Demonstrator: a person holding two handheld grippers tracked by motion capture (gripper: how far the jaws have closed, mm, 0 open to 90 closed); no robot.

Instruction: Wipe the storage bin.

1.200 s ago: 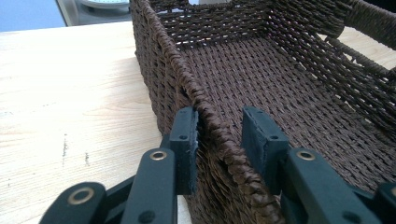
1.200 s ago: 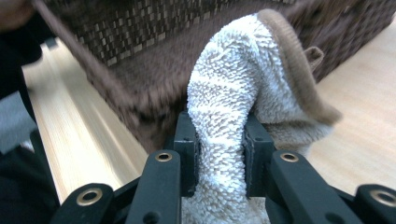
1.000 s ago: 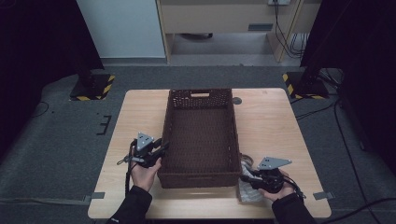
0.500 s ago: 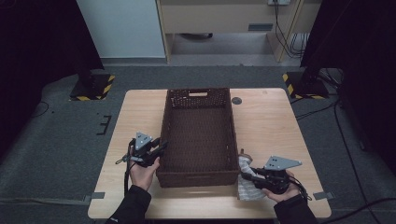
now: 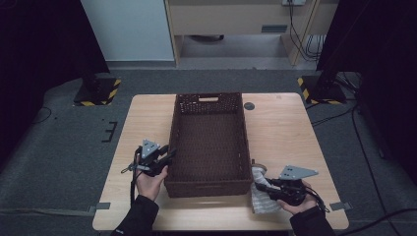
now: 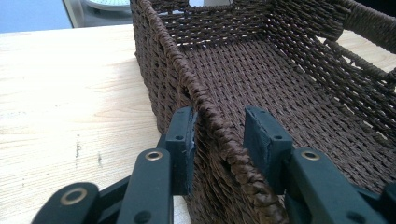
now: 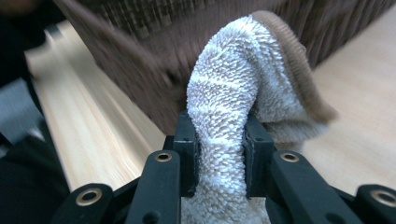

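Note:
A dark brown woven basket (image 5: 209, 101) stands in the middle of the wooden table (image 5: 285, 128). My left gripper (image 5: 167, 155) reaches over its left wall near the front corner. In the left gripper view the jaws of this gripper (image 6: 219, 135) straddle the braided rim (image 6: 187, 79); they have just been opening, and the inner pad stands clear of the weave. My right gripper (image 5: 259, 186) is by the basket's front right corner, shut on a white terry towel (image 5: 263, 201) with a brown edge. The towel (image 7: 233, 93) bulges up between the jaws of the right gripper (image 7: 222, 154).
The basket is empty inside. A small round dark spot (image 5: 249, 105) lies on the table right of the basket's far end. Dark stands with yellow-black striped bases (image 5: 98, 93) flank the table's far side. Bare wood lies left and right of the basket.
The right hand with the towel has edged slightly toward the table's near right. The left hand stays at the basket's rim.

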